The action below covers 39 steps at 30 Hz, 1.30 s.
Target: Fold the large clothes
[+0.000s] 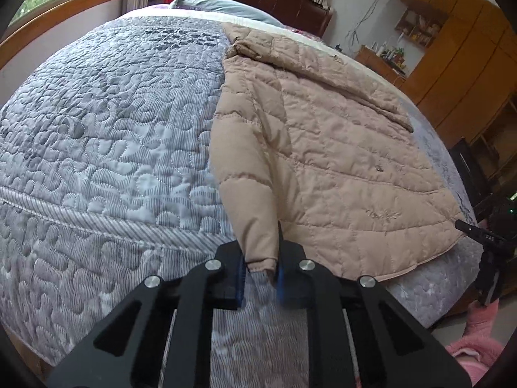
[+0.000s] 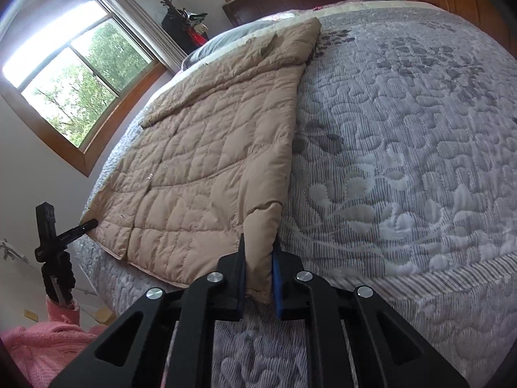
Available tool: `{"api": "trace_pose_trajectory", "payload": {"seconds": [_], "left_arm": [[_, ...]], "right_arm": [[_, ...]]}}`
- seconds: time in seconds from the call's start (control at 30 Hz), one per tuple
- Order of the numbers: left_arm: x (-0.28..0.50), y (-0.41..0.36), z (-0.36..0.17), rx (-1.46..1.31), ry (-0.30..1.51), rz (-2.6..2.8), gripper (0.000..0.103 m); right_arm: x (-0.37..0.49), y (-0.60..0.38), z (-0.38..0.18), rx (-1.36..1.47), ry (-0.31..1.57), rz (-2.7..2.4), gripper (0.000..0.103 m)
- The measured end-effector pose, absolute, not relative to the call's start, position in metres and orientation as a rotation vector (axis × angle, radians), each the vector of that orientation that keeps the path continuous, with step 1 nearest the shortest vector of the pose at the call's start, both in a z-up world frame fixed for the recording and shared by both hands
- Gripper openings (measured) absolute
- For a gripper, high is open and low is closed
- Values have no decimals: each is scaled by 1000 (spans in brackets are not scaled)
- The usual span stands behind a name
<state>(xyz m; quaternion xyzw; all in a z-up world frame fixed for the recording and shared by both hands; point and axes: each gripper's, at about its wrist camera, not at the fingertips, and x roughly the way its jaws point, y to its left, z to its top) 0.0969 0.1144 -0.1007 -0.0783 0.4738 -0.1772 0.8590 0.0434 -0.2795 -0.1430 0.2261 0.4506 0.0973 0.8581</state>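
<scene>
The beige quilted jacket [image 1: 323, 148] lies spread flat on the bed's grey quilt [image 1: 97, 148]; the left tool [image 1: 261, 271] pinches one sleeve cuff at the jacket's near edge; the right tool [image 2: 260, 278] pinches the other cuff [image 2: 261, 242], both nearly closed on fabric.

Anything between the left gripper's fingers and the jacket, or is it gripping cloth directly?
Nothing between: the left gripper pinches the beige jacket cuff directly, per the left wrist view.

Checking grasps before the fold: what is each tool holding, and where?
Both hold the beige quilted jacket. The left tool pinches a sleeve cuff; the right tool pinches a cuff-like end on the jacket's other side.
</scene>
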Motion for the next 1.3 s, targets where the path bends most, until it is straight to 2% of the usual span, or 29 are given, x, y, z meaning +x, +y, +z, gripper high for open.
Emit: {"api": "trace_pose_trajectory", "payload": {"seconds": [0.13,0.4,0.83,1.3], "left_arm": [[78,116,-99,-133,1004,-395,13],[83,115,-132,-116,1073,-365,13],[102,110,-50,-140,879,-441,13],[253,69,19,-101,761,-411,13]], "right_arm": [[24,-282,-138,475,928,198,12],[27,-281,-167,491,988,153,12],[45,-290,-86,423,810,208,12],[180,-329,-24,426,815,218,12]]}}
